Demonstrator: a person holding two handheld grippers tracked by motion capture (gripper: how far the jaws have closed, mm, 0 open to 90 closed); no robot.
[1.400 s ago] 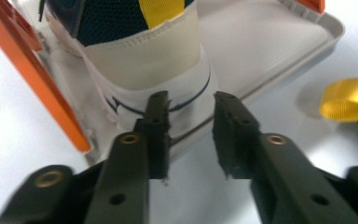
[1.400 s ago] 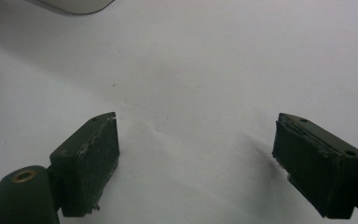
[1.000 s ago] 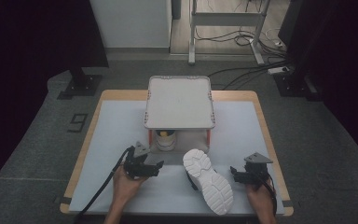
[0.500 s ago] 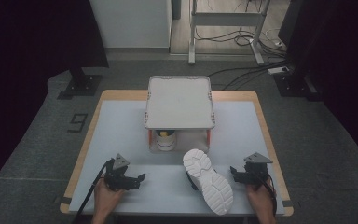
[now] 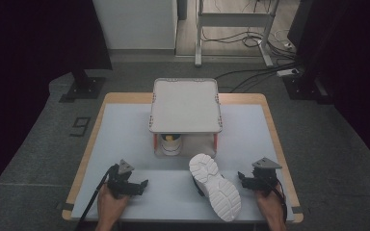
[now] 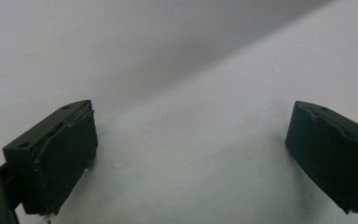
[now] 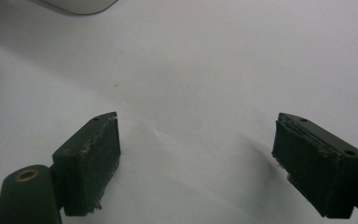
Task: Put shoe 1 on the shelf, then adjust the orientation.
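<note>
Both grippers empty, left gripper (image 5: 142, 184) just opened with nothing between its jaws, right gripper (image 5: 241, 178) jaws apart; white sneaker (image 5: 215, 187) sole-up on table (image 5: 125, 139) between them, near shelf (image 5: 185, 103); placing likely done, possibly nothing left.

A white sneaker (image 5: 215, 185) lies on its side on the pale table mat, its ridged sole facing up. Its heel points toward the small covered stand behind it, and its toe points toward the near table edge. It is 1 shoe, untouched.
</note>
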